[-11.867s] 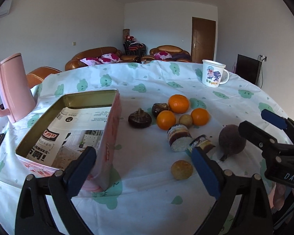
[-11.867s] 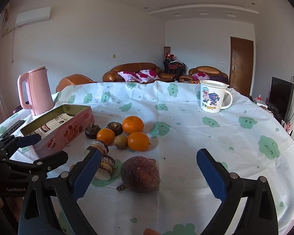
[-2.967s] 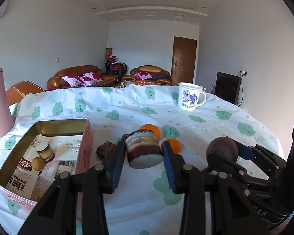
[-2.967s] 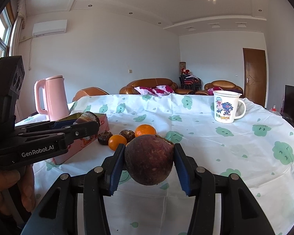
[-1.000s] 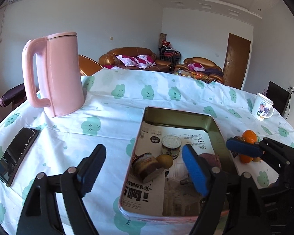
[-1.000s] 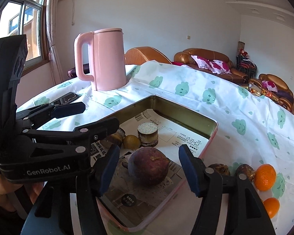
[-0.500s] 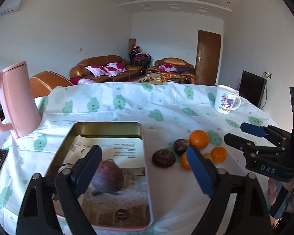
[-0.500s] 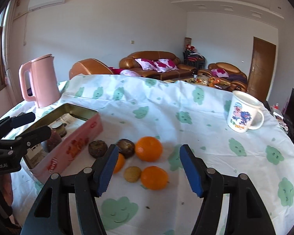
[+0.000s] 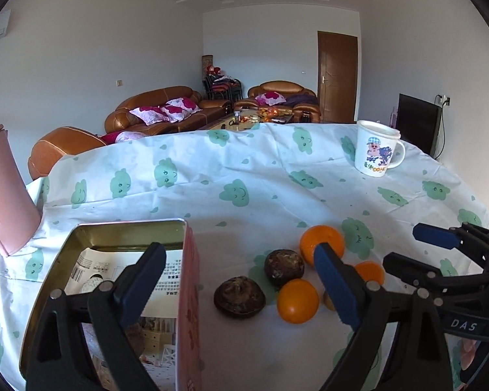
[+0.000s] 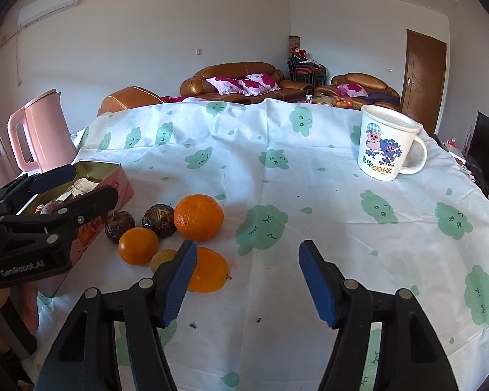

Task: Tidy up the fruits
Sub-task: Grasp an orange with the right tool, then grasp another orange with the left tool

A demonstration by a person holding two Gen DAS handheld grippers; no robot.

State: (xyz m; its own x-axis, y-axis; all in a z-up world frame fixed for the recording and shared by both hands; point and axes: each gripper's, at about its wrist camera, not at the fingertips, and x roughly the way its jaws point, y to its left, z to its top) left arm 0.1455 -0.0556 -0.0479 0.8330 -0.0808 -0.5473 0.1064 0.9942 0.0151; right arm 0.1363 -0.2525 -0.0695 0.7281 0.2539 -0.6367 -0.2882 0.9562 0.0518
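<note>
Three oranges [image 10: 199, 216] [image 10: 138, 246] [image 10: 208, 273], a small yellowish fruit [image 10: 163, 259] and two dark brown fruits [image 10: 158, 215] [image 10: 119, 223] lie clustered on the tablecloth beside the pink tin [image 10: 124, 189]. A purple fruit [image 10: 50, 207] lies inside the tin. My right gripper [image 10: 247, 282] hangs open just right of the cluster, nothing between its fingers. My left gripper [image 9: 238, 283] hovers above the tin's right wall [image 9: 187, 277] and a dark fruit [image 9: 239, 298]; its jaws are opening and hold nothing.
A white cartoon mug [image 10: 386, 143] stands at the back right of the table. A pink kettle [image 10: 39, 133] stands behind the tin at the left. Newspaper lines the tin [image 9: 127, 228]. Sofas and a door lie beyond the table.
Both grippers swung right, from over the tin to the fruit cluster. The purple fruit stayed in the tin. The left jaws spread wider.
</note>
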